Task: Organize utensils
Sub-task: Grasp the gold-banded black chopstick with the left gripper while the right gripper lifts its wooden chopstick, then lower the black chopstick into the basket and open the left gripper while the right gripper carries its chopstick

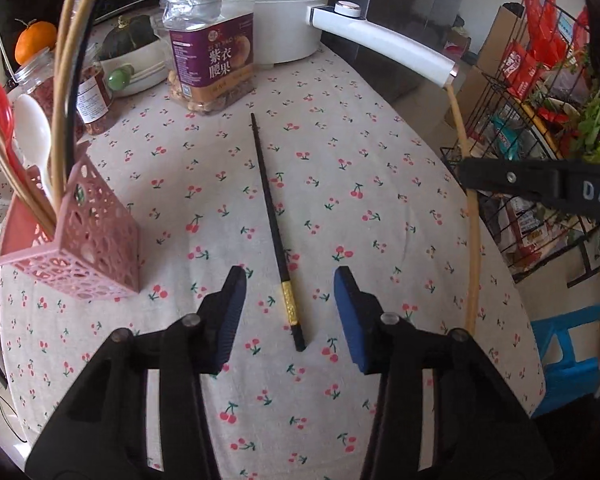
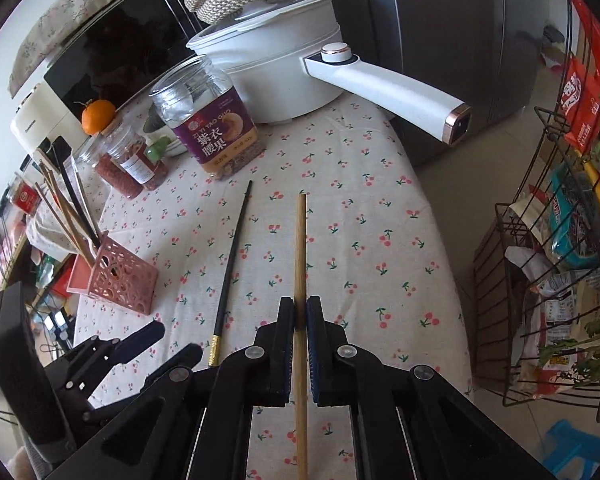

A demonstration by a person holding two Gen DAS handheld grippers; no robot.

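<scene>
A black chopstick (image 1: 273, 224) with a gold band lies on the cherry-print tablecloth (image 1: 380, 200). My left gripper (image 1: 289, 280) stands open just above it. The gold end lies between the blue pads (image 1: 354, 312), which do not touch it. To the left a pink lattice holder (image 1: 95, 240) stands, filled with bamboo chopsticks, a red spoon and a white spoon. My right gripper (image 2: 300, 308) is shut on a bamboo chopstick (image 2: 300, 248), held above the cloth to the right of the black chopstick (image 2: 231, 264). The left wrist view shows that bamboo chopstick (image 1: 474, 220) at the table's right edge.
A cashew jar (image 1: 209, 56), smaller jars (image 1: 91, 96) and a white electric pot (image 1: 275, 12) with a long handle (image 1: 384, 40) crowd the back of the table. A wire rack (image 1: 540, 120) of packets and a blue stool (image 1: 568, 352) stand past the right edge.
</scene>
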